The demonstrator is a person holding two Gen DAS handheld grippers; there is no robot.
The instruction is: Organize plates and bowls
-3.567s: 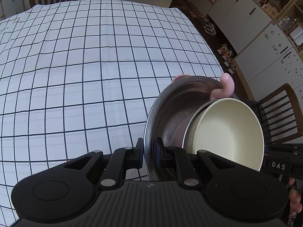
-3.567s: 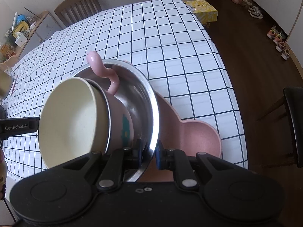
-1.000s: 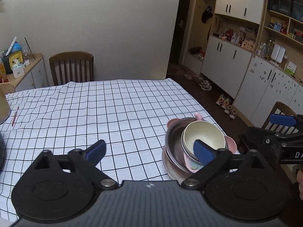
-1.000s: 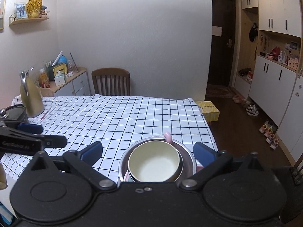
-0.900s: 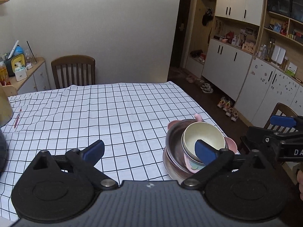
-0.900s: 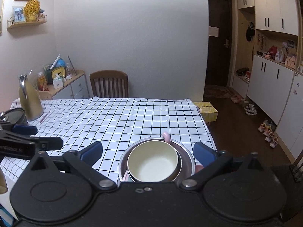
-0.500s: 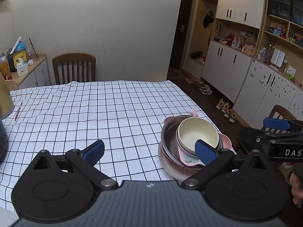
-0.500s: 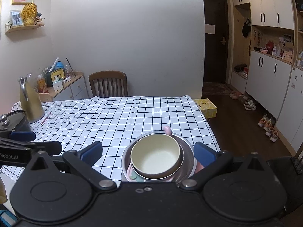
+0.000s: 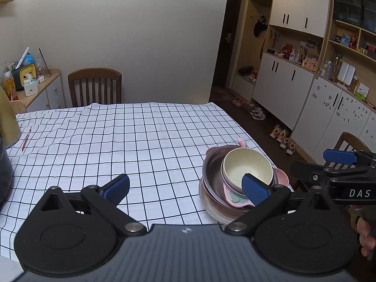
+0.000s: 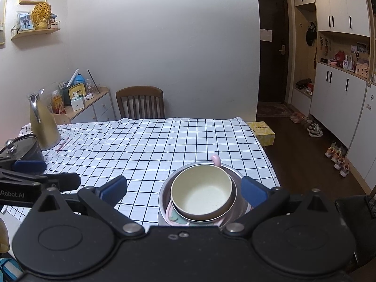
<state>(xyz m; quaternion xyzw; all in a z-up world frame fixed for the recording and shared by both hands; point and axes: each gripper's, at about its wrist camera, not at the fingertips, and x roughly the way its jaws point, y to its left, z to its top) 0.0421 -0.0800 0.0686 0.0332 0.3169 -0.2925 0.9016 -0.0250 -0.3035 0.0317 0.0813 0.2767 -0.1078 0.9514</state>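
1. The stack of dishes sits at the near right corner of the table covered in a white cloth with a black grid (image 9: 131, 145), close to its edge.
2. At the top of the stack is a round cream bowl (image 9: 248, 168), mouth upward and slightly tilted.
3. The cream bowl nests in a pink dish with a curled pink handle (image 10: 215, 159); the handle pokes up behind the bowl's far rim.
4. Both rest inside a wide stainless-steel bowl (image 9: 211, 171), which sits on a flat steel plate (image 9: 206, 202). A pink plate (image 9: 282, 176) shows past the steel bowl's right side.
5. The left gripper (image 9: 185, 188) is spread wide and holds nothing. Its blue pads (image 9: 116, 186) are clear of the dishes; the right pad overlaps the cream bowl only in the picture.
6. The right gripper (image 10: 184, 191) is likewise wide open and empty, its pads flanking the stack from above without touching it.
7. Far left of the stack stands a gold metal kettle (image 10: 43, 127), with a pink pen (image 10: 62, 146) just beside it.
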